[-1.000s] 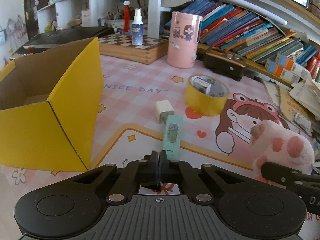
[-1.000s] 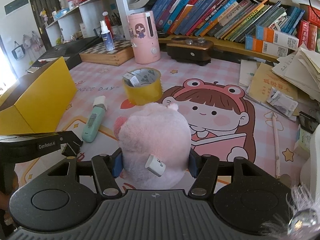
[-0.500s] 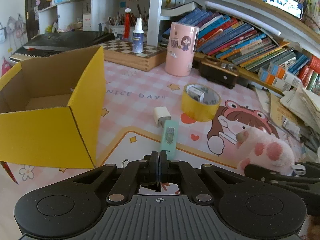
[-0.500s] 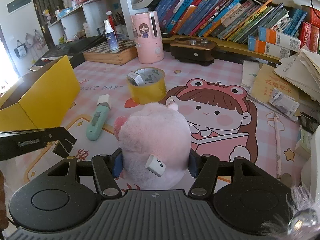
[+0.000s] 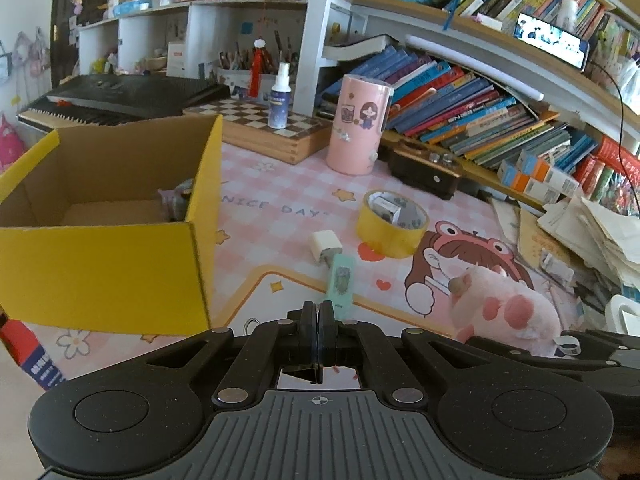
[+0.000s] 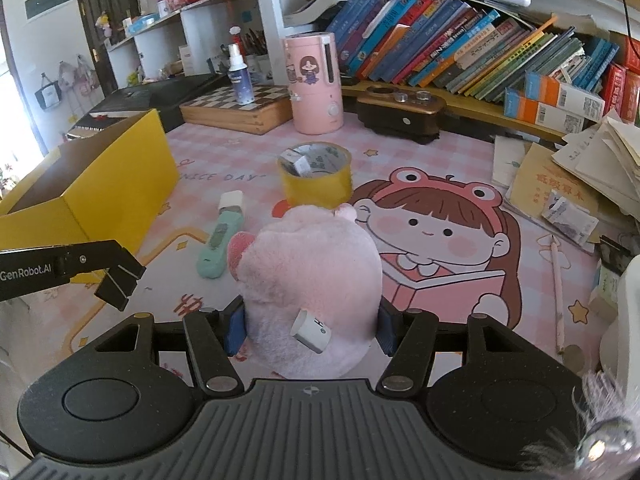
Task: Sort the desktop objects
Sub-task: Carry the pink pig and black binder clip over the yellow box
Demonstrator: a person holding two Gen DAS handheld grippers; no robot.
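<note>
My right gripper [image 6: 310,326] is shut on a pink plush pig [image 6: 310,276], held above the pink mat; the pig also shows in the left wrist view [image 5: 504,308]. My left gripper [image 5: 317,314] is shut and empty, raised over the mat's near edge. An open yellow cardboard box [image 5: 120,240] stands at the left with a small greyish item [image 5: 176,200] inside; it also shows in the right wrist view [image 6: 92,196]. On the mat lie a mint green device [image 5: 340,282], a white charger cube [image 5: 326,246] and a yellow tape roll [image 5: 392,222].
A pink cylinder [image 5: 358,124], a chessboard box [image 5: 272,132] with a spray bottle [image 5: 278,96], and a dark wooden box [image 5: 424,170] stand behind. Slanted books [image 5: 480,116] line the back. Paper piles [image 6: 580,176] and a pencil [image 6: 558,292] lie at right.
Both grippers have risen and drawn back, so more of the box's inside shows. The pig stays held in the right gripper. The left gripper stays shut.
</note>
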